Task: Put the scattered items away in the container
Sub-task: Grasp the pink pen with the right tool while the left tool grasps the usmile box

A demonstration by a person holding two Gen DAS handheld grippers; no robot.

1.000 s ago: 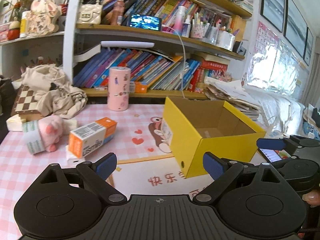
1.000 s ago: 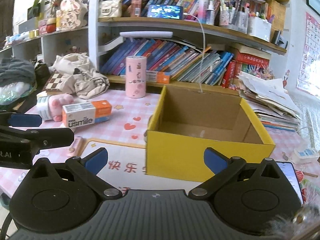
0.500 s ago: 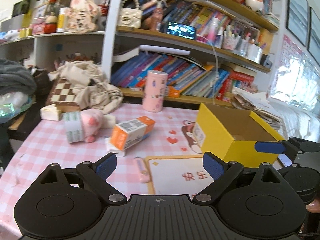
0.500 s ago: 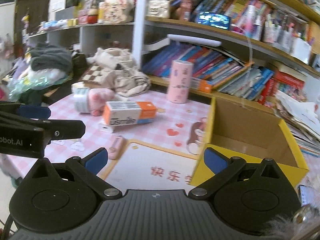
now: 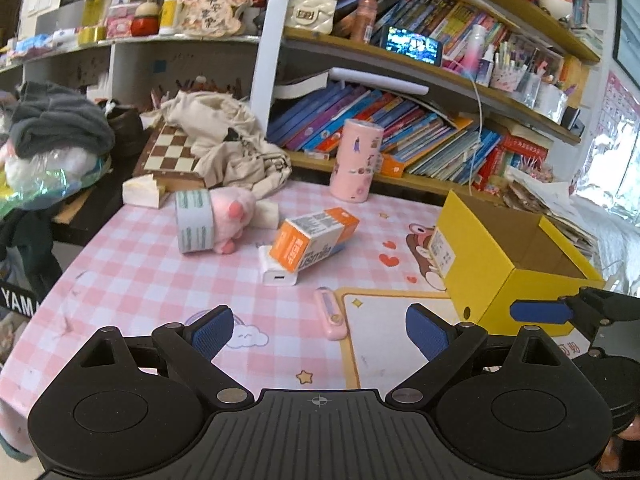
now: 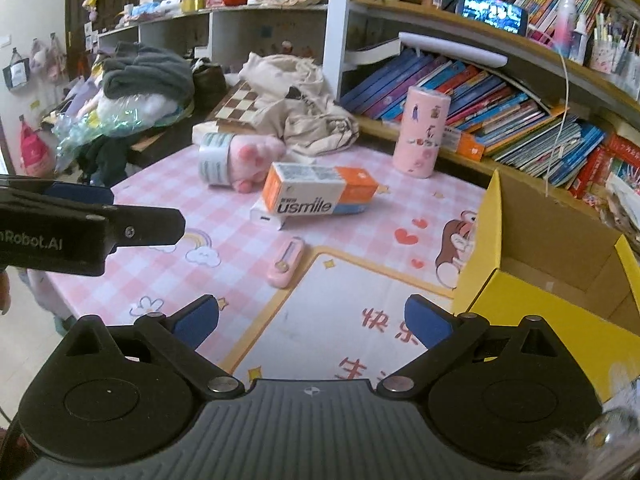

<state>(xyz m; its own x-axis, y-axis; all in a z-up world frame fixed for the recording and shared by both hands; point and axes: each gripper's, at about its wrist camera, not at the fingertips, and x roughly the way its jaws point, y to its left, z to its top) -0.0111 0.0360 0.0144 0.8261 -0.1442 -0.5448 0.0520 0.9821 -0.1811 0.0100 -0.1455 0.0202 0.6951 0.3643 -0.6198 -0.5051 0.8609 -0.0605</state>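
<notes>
An open yellow cardboard box (image 5: 512, 256) (image 6: 552, 276) stands empty at the right of the pink checked table (image 5: 132, 276). An orange and white usmile box (image 5: 316, 238) (image 6: 320, 194) lies on a white power bank (image 5: 278, 276). A tape roll (image 5: 195, 220) and a pink plush paw (image 5: 234, 216) lie to its left. A small pink case (image 5: 331, 314) (image 6: 285, 263) lies in front. My left gripper (image 5: 318, 330) and right gripper (image 6: 312, 318) are open and empty, above the near table edge.
A pink cylinder (image 5: 357, 160) stands at the back by the bookshelf (image 5: 400, 136). A chessboard (image 5: 172, 154) and beige cloth (image 5: 228, 148) lie at the back left. Clutter sits left of the table. Paper stacks (image 5: 552, 200) lie behind the box.
Both grippers have swung left and pulled back, so the scattered items sit nearer the view centres and the yellow box has shifted to the right. Both stay open.
</notes>
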